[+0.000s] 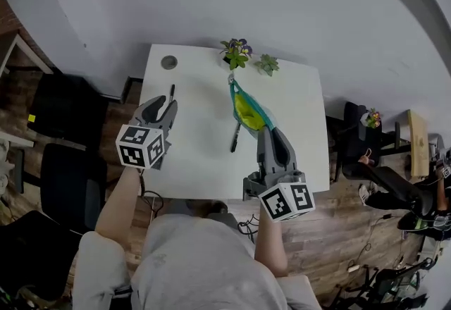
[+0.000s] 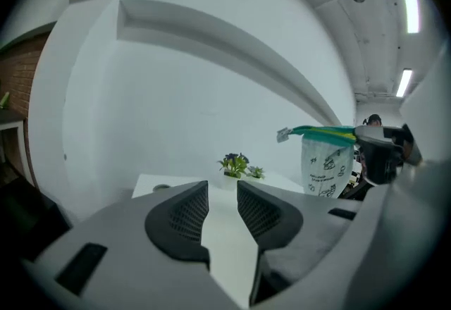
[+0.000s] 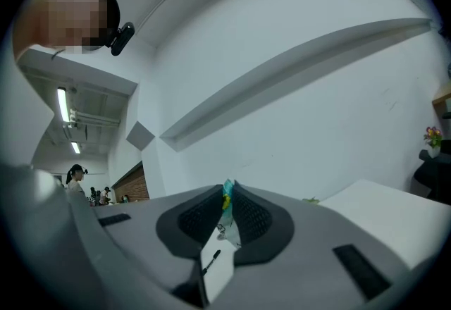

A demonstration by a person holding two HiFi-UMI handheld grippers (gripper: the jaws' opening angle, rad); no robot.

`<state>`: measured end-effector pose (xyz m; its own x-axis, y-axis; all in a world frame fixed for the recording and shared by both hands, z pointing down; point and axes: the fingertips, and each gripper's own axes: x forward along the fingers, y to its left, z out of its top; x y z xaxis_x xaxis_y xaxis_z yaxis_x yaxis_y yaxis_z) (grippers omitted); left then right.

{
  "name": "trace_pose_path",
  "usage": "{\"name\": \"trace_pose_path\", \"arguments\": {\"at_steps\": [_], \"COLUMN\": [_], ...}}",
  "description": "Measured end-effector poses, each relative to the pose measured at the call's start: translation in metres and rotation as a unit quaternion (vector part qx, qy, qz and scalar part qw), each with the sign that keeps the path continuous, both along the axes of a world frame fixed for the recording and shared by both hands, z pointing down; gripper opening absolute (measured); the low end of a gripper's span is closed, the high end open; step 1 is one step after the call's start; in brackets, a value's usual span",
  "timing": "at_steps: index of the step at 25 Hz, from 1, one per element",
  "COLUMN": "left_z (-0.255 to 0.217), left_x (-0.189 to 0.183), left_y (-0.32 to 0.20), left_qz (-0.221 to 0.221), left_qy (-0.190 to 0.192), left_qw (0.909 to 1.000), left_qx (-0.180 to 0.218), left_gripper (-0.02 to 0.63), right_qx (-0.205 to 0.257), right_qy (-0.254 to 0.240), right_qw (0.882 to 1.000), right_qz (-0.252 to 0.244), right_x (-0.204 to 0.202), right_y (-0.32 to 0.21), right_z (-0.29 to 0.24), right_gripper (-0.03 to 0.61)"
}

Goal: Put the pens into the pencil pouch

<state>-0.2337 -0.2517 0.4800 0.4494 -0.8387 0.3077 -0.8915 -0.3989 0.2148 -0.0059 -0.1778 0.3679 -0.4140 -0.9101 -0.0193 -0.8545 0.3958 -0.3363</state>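
Note:
A teal and yellow pencil pouch (image 1: 246,108) lies open on the white table (image 1: 197,160) below the plants. My right gripper (image 1: 266,131) is shut on the pouch's near end, and the right gripper view shows the pouch's edge (image 3: 227,197) pinched between the pads. One black pen (image 1: 235,138) lies on the table just left of the pouch and shows below the jaws as the pen (image 3: 211,261). A second black pen (image 1: 171,93) lies near the table's left edge, just past the tips of my left gripper (image 1: 163,101). That left gripper (image 2: 223,192) is open and empty, with the pouch (image 2: 325,160) hanging at its right.
Two small potted plants (image 1: 236,52) (image 1: 266,63) stand at the table's far edge, and a round grommet (image 1: 169,62) sits at the far left corner. Dark chairs (image 1: 67,185) stand left of the table. More furniture (image 1: 384,182) crowds the right.

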Motion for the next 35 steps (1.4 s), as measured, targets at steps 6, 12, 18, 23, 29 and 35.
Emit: {"name": "trace_pose_path", "arguments": {"at_steps": [6, 12, 18, 23, 29, 35], "left_z": [0.065, 0.12, 0.152, 0.17, 0.19, 0.183], "left_x": [-0.01, -0.019, -0.021, -0.022, -0.022, -0.018], "left_y": [-0.042, -0.076, -0.098, -0.11, -0.105, -0.097], "left_qz": [0.014, 0.01, 0.009, 0.018, 0.034, 0.043], "left_qy": [-0.039, -0.071, -0.116, -0.17, -0.203, -0.161], "left_qw": [0.9949, 0.9815, 0.9656, 0.9494, 0.9342, 0.9433], "left_qx": [-0.092, -0.178, -0.233, -0.264, -0.291, -0.287], "left_gripper": [0.107, 0.128, 0.135, 0.135, 0.125, 0.061], "right_qx": [-0.01, -0.02, -0.029, -0.035, -0.04, -0.04], "right_qy": [0.002, 0.011, 0.017, 0.018, 0.02, 0.021], "right_qw": [0.999, 0.998, 0.995, 0.994, 0.993, 0.994], "right_qz": [0.036, 0.066, 0.092, 0.104, 0.107, 0.098], "right_x": [-0.007, -0.009, -0.003, 0.0, 0.0, -0.004], "right_y": [-0.002, 0.005, 0.01, 0.015, 0.014, 0.013], "right_z": [0.006, 0.008, 0.009, 0.012, 0.017, 0.017], "right_gripper": [0.055, 0.055, 0.055, 0.055, 0.055, 0.055]}}
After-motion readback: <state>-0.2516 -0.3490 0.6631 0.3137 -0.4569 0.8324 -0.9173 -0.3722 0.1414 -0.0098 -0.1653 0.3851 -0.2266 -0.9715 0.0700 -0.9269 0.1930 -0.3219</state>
